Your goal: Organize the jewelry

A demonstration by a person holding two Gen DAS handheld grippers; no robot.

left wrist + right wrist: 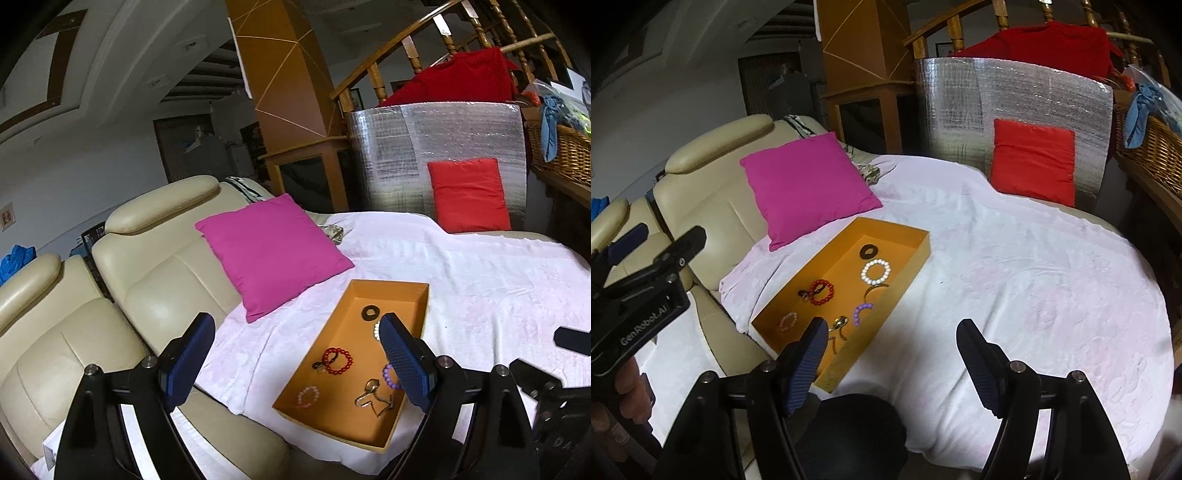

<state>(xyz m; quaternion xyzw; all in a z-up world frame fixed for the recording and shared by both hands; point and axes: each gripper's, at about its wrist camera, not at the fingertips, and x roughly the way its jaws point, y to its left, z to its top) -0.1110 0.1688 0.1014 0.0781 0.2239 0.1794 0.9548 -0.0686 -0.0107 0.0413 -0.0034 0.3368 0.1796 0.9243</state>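
An orange tray (343,417) (842,254) lies on a white cloth. In it are a black ring (370,313) (868,251), a white bead bracelet (874,271), a red bead bracelet (338,361) (820,291), a pink bracelet (307,397) (788,321), a purple bracelet (389,376) (860,313) and gold pieces (371,397) (839,323). My left gripper (295,325) hovers open above the tray's left side, holding nothing. My right gripper (893,326) stands open by the tray's near right corner, also holding nothing. The left gripper's right finger hides most of the white bracelet in the left wrist view.
The white cloth (1015,277) covers a cream leather sofa (147,266). A pink cushion (273,251) leans just behind the tray, and a red cushion (1034,162) rests against a silver foil panel (960,110). A wicker basket (565,151) stands at the right. A hand (628,387) holds the left gripper.
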